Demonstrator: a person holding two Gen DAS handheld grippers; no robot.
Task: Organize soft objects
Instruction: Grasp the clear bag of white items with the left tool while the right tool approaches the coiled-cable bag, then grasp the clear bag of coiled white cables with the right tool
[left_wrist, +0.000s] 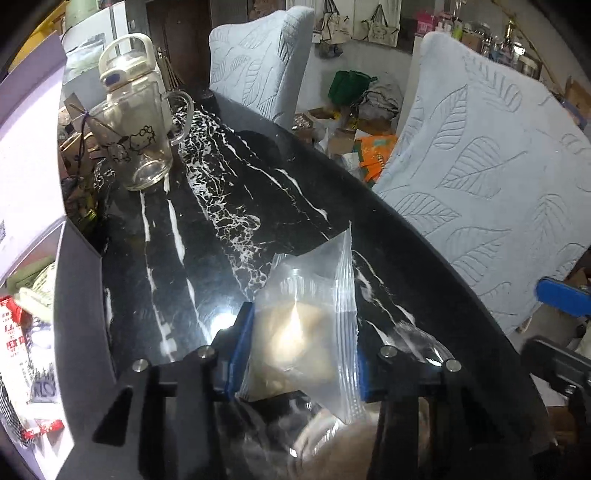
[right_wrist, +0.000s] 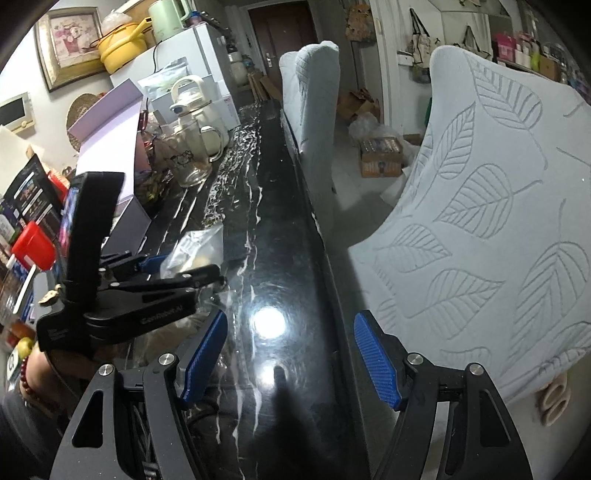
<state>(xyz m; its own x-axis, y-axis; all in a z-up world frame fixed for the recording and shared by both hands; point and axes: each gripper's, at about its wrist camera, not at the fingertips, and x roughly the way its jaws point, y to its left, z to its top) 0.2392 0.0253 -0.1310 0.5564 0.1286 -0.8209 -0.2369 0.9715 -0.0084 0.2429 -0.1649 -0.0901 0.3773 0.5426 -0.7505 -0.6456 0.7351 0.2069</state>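
My left gripper (left_wrist: 297, 350) is shut on a clear zip bag (left_wrist: 314, 295) with a pale soft lump inside, held just above the black marble table (left_wrist: 221, 206). More clear plastic and a tan soft thing (left_wrist: 332, 446) lie under the gripper at the bottom edge. In the right wrist view the left gripper (right_wrist: 177, 269) and the bag (right_wrist: 195, 247) show at the left. My right gripper (right_wrist: 291, 354) is open and empty, over the table's near right edge (right_wrist: 332, 266).
A glass mug (left_wrist: 144, 147) and a white-lidded bottle (left_wrist: 125, 62) stand at the table's far left. A grey box (left_wrist: 77, 295) with packets sits at the left. Two chairs with pale blue leaf covers (left_wrist: 491, 177) (left_wrist: 258, 62) line the table's right side. Clutter covers the floor behind.
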